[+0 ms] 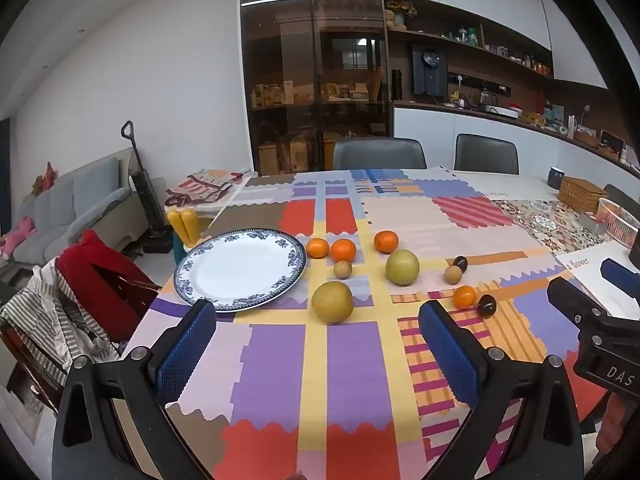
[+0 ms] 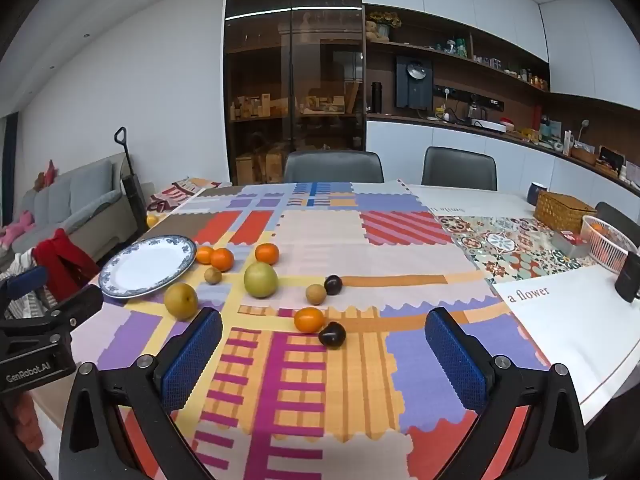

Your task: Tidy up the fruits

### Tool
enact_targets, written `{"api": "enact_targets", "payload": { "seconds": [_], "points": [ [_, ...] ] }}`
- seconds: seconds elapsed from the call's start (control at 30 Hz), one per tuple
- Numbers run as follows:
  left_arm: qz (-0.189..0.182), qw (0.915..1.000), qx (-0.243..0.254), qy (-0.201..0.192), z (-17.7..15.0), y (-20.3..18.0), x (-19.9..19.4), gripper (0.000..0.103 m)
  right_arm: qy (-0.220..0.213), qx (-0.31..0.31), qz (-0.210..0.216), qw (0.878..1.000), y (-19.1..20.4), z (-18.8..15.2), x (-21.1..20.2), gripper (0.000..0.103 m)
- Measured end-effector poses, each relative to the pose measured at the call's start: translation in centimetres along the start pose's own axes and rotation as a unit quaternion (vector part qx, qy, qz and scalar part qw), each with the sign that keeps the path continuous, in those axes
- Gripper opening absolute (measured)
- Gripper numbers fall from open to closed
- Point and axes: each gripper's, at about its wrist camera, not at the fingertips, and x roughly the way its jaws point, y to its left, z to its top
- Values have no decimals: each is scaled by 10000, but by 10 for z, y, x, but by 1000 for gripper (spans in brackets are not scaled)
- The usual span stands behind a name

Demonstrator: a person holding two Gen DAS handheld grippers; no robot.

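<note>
We note both grippers held low over the near edge of the table, pointing fwd across the patchwork cloth (image 1: 280, 360), apart from all fruit. Left gripper (image 1: 318, 344): blue pads spread wide, nothing between them. Right gripper (image 2: 324, 348): likewise spread wide, holding nothing; its body also shows at the right edge of the left wrist view, and the left unit shows at the left edge of the right wrist view, so the two sit side by side.

Containers: the blue-rimmed white plate (image 1: 240, 268) lies flat at the table's left, no fruit on it. A pink mesh basket (image 2: 608, 248) at the far right holds at least one orange item; rest of contents unclear. A wicker box (image 2: 560, 210) sits behind it, lid shut, w/ a dark mug (image 2: 536, 192) just beyond.

Fruit, all on the cloth: two oranges (image 1: 331, 249) touching each other just right of the plate rim, a third orange (image 1: 386, 241) near them. Two yellow-green pears, one (image 1: 332, 302) near the plate's front, the other (image 1: 402, 267) further right. A small brown fruit (image 1: 343, 269) between oranges and pears; a second (image 1: 453, 275) touching a dark plum (image 1: 461, 264). Nearest the right gripper: a small orange (image 2: 309, 319) w/ another dark plum (image 2: 332, 335) just beside it.
</note>
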Motion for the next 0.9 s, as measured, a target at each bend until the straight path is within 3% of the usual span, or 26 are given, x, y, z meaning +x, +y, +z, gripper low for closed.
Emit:
{"api": "enact_targets", "payload": {
  "seconds": [0.2,0.9],
  "points": [
    [-102,9999,-62,-5,5,17,1,103,-10,14,43,10000,0,0,1,102],
    [-2,9999,-60,-98,1,4,-7,103,66,37,110,9999,3,-1,1,102]
  ]
}}
